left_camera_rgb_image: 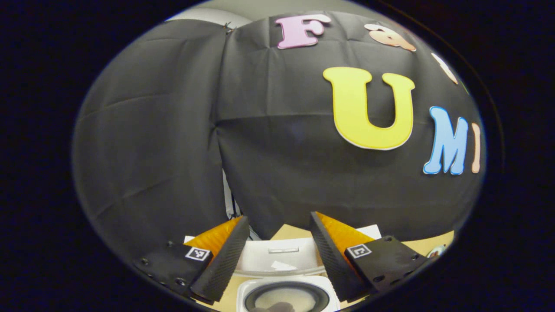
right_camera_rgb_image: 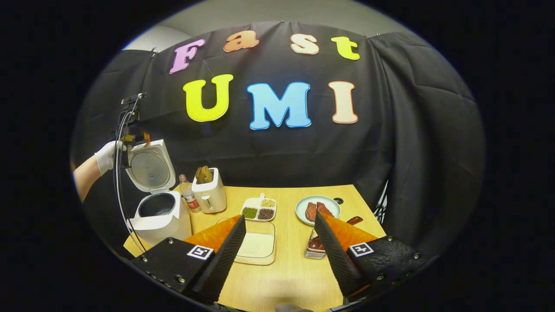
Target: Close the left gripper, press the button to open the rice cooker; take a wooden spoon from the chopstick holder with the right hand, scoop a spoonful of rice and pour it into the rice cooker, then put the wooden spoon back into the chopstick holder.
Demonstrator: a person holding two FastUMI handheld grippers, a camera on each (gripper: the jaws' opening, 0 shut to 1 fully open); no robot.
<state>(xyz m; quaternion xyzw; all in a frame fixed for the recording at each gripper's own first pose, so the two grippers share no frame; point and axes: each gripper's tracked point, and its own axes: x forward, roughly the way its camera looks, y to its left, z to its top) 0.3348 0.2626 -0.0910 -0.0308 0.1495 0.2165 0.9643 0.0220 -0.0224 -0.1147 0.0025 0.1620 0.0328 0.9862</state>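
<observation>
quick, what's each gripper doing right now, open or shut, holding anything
Left gripper: open, holding nothing, above the open rice cooker.
Right gripper: open, holding nothing, above the table.

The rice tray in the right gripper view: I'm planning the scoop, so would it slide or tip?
The rice tray looks shallow and wide, so it probably won't tip. It sits on smooth table, so a spoon's push may slide it. Likely light, being only thinly filled.

Rice cooker [left_camera_rgb_image: 286, 294] cut off below, chopstick holder [right_camera_rgb_image: 318, 247] partly hidden behind finger
</observation>
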